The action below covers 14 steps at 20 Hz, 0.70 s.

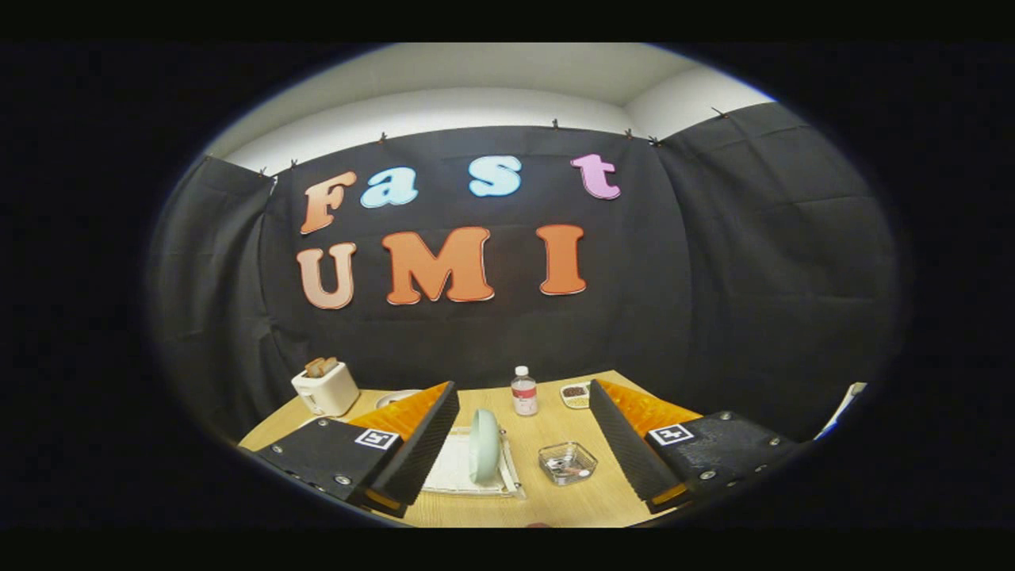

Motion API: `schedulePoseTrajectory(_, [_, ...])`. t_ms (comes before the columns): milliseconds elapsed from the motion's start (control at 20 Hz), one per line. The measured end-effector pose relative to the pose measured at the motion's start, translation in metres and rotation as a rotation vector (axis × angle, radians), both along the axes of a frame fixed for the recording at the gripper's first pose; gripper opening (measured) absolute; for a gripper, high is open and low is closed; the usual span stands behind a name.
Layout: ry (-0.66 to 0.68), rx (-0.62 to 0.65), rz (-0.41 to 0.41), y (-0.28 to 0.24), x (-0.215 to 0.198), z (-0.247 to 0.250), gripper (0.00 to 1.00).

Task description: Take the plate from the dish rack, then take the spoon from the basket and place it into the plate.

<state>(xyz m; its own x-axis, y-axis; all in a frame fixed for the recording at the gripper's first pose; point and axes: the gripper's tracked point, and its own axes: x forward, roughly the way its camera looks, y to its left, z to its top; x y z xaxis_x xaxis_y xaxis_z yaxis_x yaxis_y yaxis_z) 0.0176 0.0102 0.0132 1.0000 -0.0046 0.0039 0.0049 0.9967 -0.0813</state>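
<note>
The gripper (523, 440) is held wide open above the table (547, 500), nothing between its fingers. The plate (484, 446) is seen upright on edge in the dish rack (460, 472) ahead, with the basket (568, 462) beside it, holding what may be the spoon, and a bottle (523, 392) and toaster (326, 387) beyond

Our gripper (523, 444), seen from its own camera

We see two wedge-shaped fingers with ribbed inner faces, set wide apart; each dark mount carries a square black-and-white marker and small round screws.
</note>
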Motion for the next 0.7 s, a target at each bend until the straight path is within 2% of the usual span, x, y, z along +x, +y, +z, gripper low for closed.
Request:
schedulePoseTrajectory(250, [0.052,-0.013,0.011,0.008,0.012,-0.016,0.98])
schedulePoseTrajectory(700, [0.195,-0.088,0.061,0.040,0.065,-0.068,0.98])
